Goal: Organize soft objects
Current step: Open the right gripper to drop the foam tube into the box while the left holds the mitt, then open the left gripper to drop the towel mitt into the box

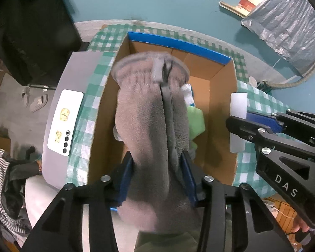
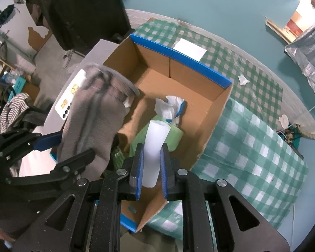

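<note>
A grey fleece cloth point(image 1: 149, 113) hangs over the open cardboard box point(image 1: 178, 44) with the blue rim. It lies between the jaws of my left gripper point(image 1: 156, 154), which stand apart. The cloth is blurred and looks loose rather than pinched. The right wrist view shows the same cloth point(image 2: 90, 117) at the box's left wall, in the left gripper point(image 2: 75, 145). My right gripper point(image 2: 152, 147) is shut on a white rolled sheet point(image 2: 155, 138) above the box point(image 2: 178, 54). Inside the box lie a green cloth point(image 2: 174, 134) and a crumpled white bag point(image 2: 168, 107).
The box stands on a green checked tablecloth point(image 2: 252, 136). A white phone point(image 1: 65, 124) lies on a grey slab left of the box. A white paper point(image 2: 190, 49) and a crumpled tissue point(image 2: 243, 79) lie beyond it. A striped garment point(image 1: 0, 178) lies far left.
</note>
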A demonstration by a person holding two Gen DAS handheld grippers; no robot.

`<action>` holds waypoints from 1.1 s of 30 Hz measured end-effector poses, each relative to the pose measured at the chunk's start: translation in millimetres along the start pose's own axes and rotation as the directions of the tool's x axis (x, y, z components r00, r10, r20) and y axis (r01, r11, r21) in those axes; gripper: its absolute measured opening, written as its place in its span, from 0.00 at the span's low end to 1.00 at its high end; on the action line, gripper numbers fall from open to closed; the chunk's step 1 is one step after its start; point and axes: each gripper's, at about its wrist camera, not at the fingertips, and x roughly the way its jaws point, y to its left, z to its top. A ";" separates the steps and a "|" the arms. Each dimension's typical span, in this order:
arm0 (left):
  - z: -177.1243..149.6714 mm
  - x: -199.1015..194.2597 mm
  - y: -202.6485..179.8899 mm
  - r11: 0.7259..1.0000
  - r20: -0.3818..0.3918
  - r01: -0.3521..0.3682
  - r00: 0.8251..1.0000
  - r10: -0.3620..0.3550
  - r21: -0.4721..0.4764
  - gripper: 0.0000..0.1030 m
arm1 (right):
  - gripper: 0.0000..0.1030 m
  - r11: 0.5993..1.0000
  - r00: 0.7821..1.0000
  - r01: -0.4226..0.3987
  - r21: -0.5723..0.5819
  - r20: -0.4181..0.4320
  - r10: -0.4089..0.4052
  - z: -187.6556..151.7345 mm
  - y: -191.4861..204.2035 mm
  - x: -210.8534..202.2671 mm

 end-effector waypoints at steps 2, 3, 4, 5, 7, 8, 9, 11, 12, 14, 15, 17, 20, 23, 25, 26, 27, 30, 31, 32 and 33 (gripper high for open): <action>-0.1 -2.2 2.0 1.000 0.009 -0.007 1.000 0.007 -0.004 0.51 | 0.16 1.000 1.000 -0.005 0.000 -0.004 0.005 1.4 1.9 1.5; 0.1 -2.7 3.0 1.000 0.011 -0.010 1.000 0.011 -0.005 0.53 | 0.16 1.000 1.000 -0.005 -0.001 -0.005 0.005 2.0 2.5 2.0; 0.4 -3.2 3.6 1.000 0.010 -0.012 1.000 0.012 -0.007 0.54 | 0.19 1.000 1.000 -0.007 -0.001 -0.007 0.007 2.3 3.2 2.8; 0.3 -3.6 5.2 1.000 0.010 -0.015 1.000 0.015 -0.009 0.54 | 0.20 1.000 1.000 -0.008 -0.003 -0.009 0.008 2.3 3.8 3.2; 0.9 -6.1 7.5 1.000 0.015 -0.014 1.000 0.014 -0.018 0.54 | 0.20 1.000 1.000 -0.009 -0.006 -0.015 0.009 2.2 5.7 3.9; 0.9 -7.2 8.1 1.000 0.016 -0.012 1.000 0.012 -0.021 0.55 | 0.20 1.000 1.000 -0.012 -0.006 -0.014 0.012 2.1 6.0 3.3; 0.8 -8.9 9.1 1.000 0.018 -0.011 1.000 0.011 -0.025 0.55 | 0.21 1.000 1.000 -0.011 -0.006 -0.013 0.011 1.8 6.2 2.6; 1.1 -10.9 8.9 0.999 0.020 -0.015 1.000 0.016 -0.032 0.56 | 0.35 1.000 1.000 -0.005 -0.006 -0.012 0.005 1.6 6.1 1.5; 1.1 -12.1 9.7 0.999 0.020 -0.017 1.000 0.017 -0.036 0.56 | 0.37 1.000 1.000 0.006 -0.005 -0.007 -0.006 1.6 5.9 0.6; 1.1 -16.1 10.4 0.999 0.024 -0.006 1.000 0.007 -0.045 0.57 | 0.39 1.000 1.000 0.008 0.000 -0.004 -0.008 1.0 5.2 -1.7; 0.6 -18.4 9.9 0.999 0.029 -0.005 1.000 0.006 -0.047 0.57 | 0.40 1.000 1.000 0.007 0.003 -0.002 -0.007 0.6 4.5 -3.8; -0.3 -22.6 8.3 0.999 0.038 -0.007 0.999 0.009 -0.046 0.60 | 0.45 1.000 1.000 0.012 0.007 0.009 -0.012 0.0 2.5 -8.4; -1.3 -28.1 5.7 0.999 0.051 -0.011 0.999 0.014 -0.043 0.63 | 0.48 1.000 0.999 0.021 0.017 0.028 -0.021 -1.1 -2.0 -16.8; -2.0 -33.7 4.1 0.999 0.061 -0.023 0.998 0.025 -0.039 0.63 | 0.50 0.999 0.998 0.021 0.030 0.051 -0.022 -2.2 -6.0 -27.9; -2.2 -37.9 2.9 0.999 0.069 -0.035 0.997 0.037 -0.036 0.63 | 0.51 0.999 0.997 0.023 0.037 0.072 -0.026 -2.9 -9.2 -37.1; -2.4 -40.2 2.5 0.999 0.072 -0.041 0.996 0.043 -0.034 0.63 | 0.52 0.999 0.996 0.024 0.040 0.080 -0.028 -3.2 -10.3 -40.5; -2.4 -43.1 1.9 0.998 0.078 -0.047 0.996 0.049 -0.033 0.64 | 0.53 0.999 0.995 0.026 0.044 0.091 -0.030 -3.7 -12.2 -45.4; -2.7 -51.3 1.2 0.998 0.090 -0.058 0.994 0.060 -0.032 0.64 | 0.53 0.998 0.993 0.033 0.055 0.114 -0.039 -4.0 -16.5 -57.0; -3.3 -53.8 0.9 0.998 0.096 -0.060 0.993 0.062 -0.031 0.65 | 0.53 0.998 0.992 0.035 0.055 0.118 -0.041 -4.8 -17.3 -59.7; -3.6 -57.1 -0.2 0.998 0.104 -0.062 0.992 0.065 -0.029 0.66 | 0.53 0.998 0.991 0.040 0.057 0.126 -0.047 -5.4 -18.9 -64.4; -3.3 -61.0 -1.2 0.997 0.111 -0.067 0.991 0.070 -0.027 0.68 | 0.53 0.997 0.990 0.044 0.058 0.129 -0.051 -5.5 -19.5 -66.5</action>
